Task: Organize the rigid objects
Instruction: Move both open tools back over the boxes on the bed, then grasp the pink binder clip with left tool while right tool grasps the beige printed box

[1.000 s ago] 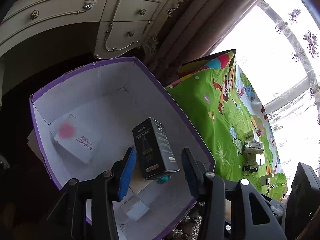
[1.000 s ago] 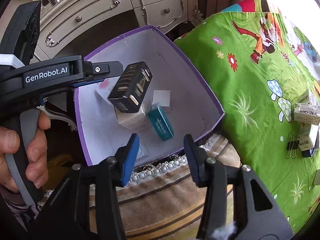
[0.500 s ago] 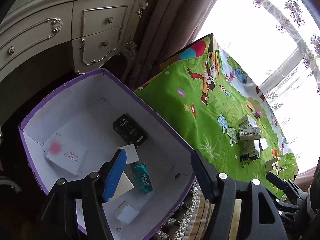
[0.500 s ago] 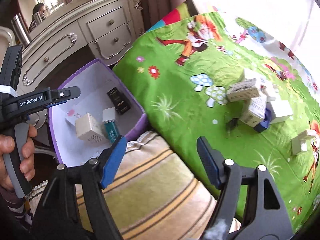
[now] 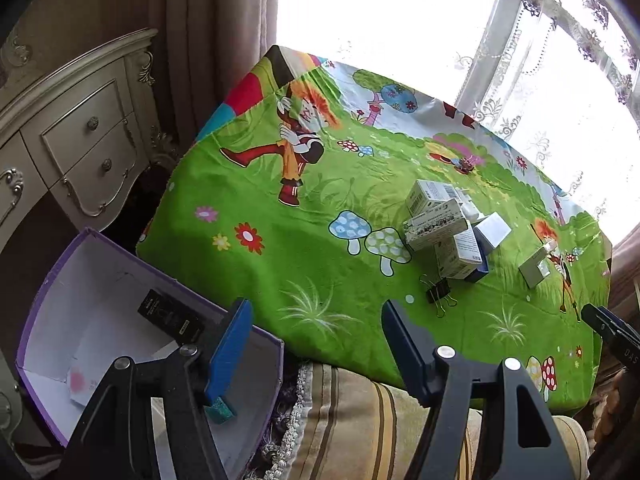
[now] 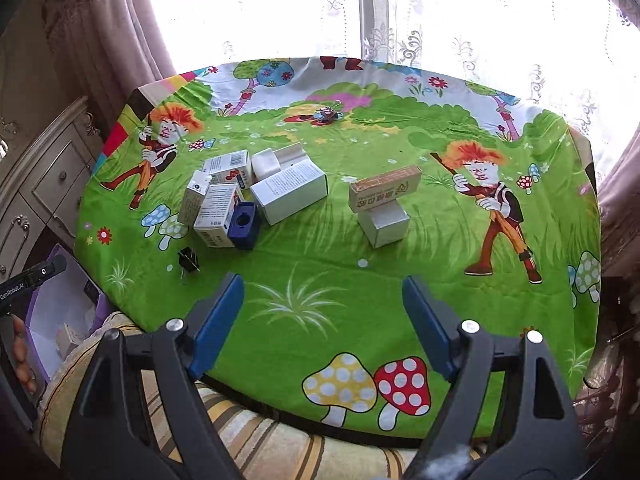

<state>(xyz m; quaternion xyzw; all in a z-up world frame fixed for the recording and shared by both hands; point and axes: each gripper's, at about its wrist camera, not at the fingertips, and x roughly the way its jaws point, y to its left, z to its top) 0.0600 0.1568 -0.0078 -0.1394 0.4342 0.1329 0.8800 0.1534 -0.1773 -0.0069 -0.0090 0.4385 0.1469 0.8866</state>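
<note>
The right gripper (image 6: 320, 312) has just been opening and hangs wide with nothing between its blue pads, over bare green cartoon tablecloth (image 6: 320, 240) near the table's front edge. The left gripper (image 5: 316, 344) is spread and empty above that same edge, beside the purple-rimmed box (image 5: 40, 312) holding a black carton (image 5: 168, 316). Small white cartons (image 6: 240, 192) cluster mid-cloth, a binder clip (image 6: 188, 260) nearby.

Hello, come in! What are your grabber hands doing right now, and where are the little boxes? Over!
Left hand-held gripper and right hand-held gripper open, empty. Small boxes piled on green cloth; black box in purple bin. Binder clip lies nearest.
</note>
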